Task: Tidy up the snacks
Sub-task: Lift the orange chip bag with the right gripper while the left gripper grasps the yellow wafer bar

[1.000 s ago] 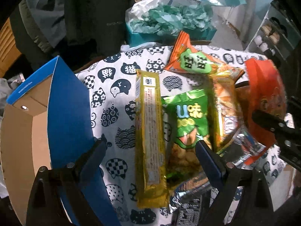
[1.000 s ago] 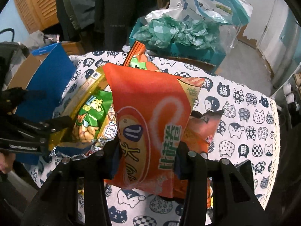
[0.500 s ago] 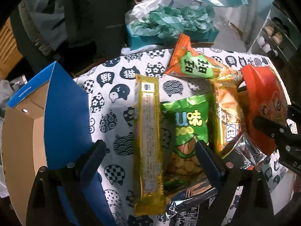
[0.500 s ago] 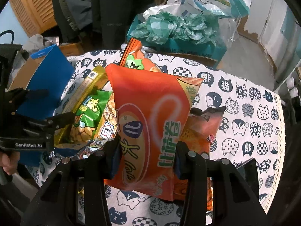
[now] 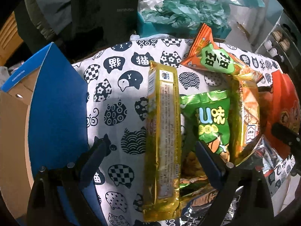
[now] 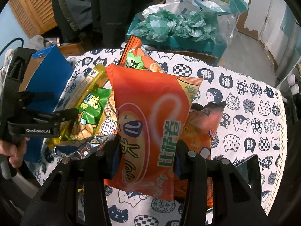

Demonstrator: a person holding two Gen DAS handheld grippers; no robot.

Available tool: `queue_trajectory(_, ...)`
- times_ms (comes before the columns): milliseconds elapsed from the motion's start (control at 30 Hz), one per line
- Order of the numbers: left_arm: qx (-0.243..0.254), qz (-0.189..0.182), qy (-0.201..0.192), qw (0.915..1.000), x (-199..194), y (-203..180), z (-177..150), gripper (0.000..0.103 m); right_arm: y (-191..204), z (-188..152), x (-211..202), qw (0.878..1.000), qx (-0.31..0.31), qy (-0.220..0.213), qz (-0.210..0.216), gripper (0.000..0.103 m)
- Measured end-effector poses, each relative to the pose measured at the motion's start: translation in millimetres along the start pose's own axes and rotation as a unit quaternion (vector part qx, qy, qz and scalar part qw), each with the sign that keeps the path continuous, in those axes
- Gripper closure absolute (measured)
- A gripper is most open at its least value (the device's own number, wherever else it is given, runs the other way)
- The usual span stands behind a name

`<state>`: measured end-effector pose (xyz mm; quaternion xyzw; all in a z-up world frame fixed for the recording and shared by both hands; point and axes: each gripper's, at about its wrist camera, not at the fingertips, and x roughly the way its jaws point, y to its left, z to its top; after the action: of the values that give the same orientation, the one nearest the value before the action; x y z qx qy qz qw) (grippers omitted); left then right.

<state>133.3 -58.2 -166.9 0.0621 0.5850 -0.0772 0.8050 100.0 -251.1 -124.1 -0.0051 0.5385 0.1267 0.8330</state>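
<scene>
Clamped on the large glossy orange snack bag [image 6: 150, 128], my right gripper [image 6: 144, 162] lifts it for boxing, while my left gripper [image 5: 150, 150], jaws spread, straddles the long yellow foil packet [image 5: 163, 131] beside the blue-sided cardboard box [image 5: 54, 109].

White tablecloth [image 5: 116, 101] with navy cat motifs — orange bag [image 6: 148, 124], green packet [image 5: 212, 120], gold-yellow packet [image 5: 163, 131], blue box [image 5: 56, 101].

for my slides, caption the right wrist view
Right gripper clamps a large orange snack bag above the cat-print tablecloth.
</scene>
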Motion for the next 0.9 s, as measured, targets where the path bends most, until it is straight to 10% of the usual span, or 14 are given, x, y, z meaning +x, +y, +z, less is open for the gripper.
queue_trajectory(100,0.006,0.000,-0.003,1.0000,2,-1,0,0.014,1,0,0,1.000,0.001,0.001,0.003,0.059)
queue_trajectory(200,0.019,-0.009,0.029,0.9994,12,-3,-2,0.050,1,-2,1,1.000,0.001,0.002,0.003,0.059)
queue_trajectory(633,0.061,0.033,0.016,0.9975,26,-13,1,0.052,1,-5,3,1.000,-0.002,0.009,0.000,0.059)
queue_trajectory(900,0.058,0.042,0.002,0.9974,21,-9,5,0.070,2,-5,5,1.000,-0.005,0.012,-0.005,0.059)
